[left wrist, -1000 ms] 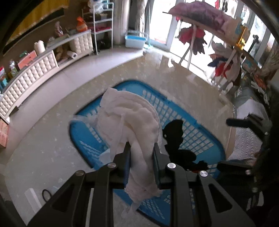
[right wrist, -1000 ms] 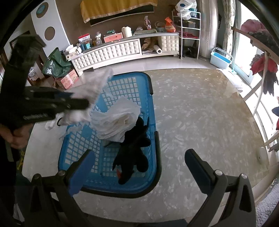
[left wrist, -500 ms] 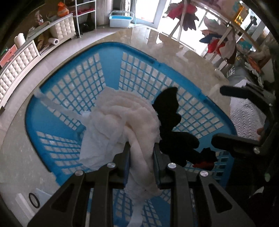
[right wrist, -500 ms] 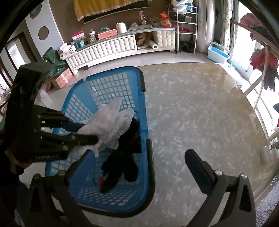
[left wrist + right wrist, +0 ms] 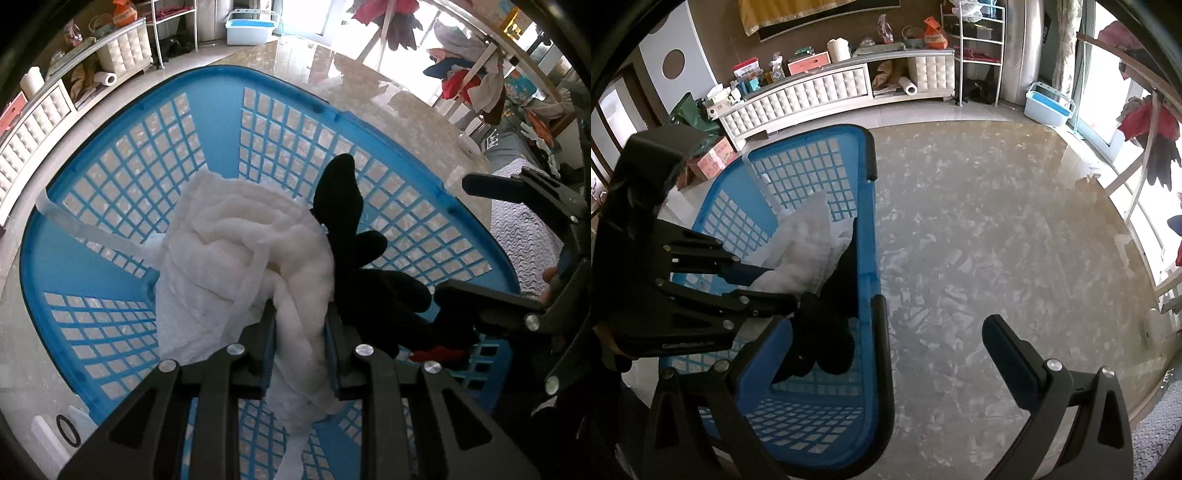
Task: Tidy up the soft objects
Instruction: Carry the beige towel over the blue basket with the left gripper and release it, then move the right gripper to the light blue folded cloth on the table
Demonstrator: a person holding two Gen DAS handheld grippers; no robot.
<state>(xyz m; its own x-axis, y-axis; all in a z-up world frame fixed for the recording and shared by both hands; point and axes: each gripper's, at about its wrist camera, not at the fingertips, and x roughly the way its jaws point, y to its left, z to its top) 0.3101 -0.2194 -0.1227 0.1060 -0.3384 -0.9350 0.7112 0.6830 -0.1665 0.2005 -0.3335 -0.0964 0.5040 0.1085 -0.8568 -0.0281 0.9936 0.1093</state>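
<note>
Lowered gauzy white cloth (image 5: 243, 258), basket-bound

1. Your left gripper (image 5: 299, 336) is closed on a white cloth (image 5: 243, 266), with a fold of it pinched between the two fingers.
2. The cloth hangs inside the blue basket (image 5: 122, 110) and lies bunched over its mesh floor.
3. A black soft toy (image 5: 354, 236) lies just right of the cloth, touching it.
4. Your right gripper (image 5: 517, 243) is at the right edge, with its fingers apart.
</note>
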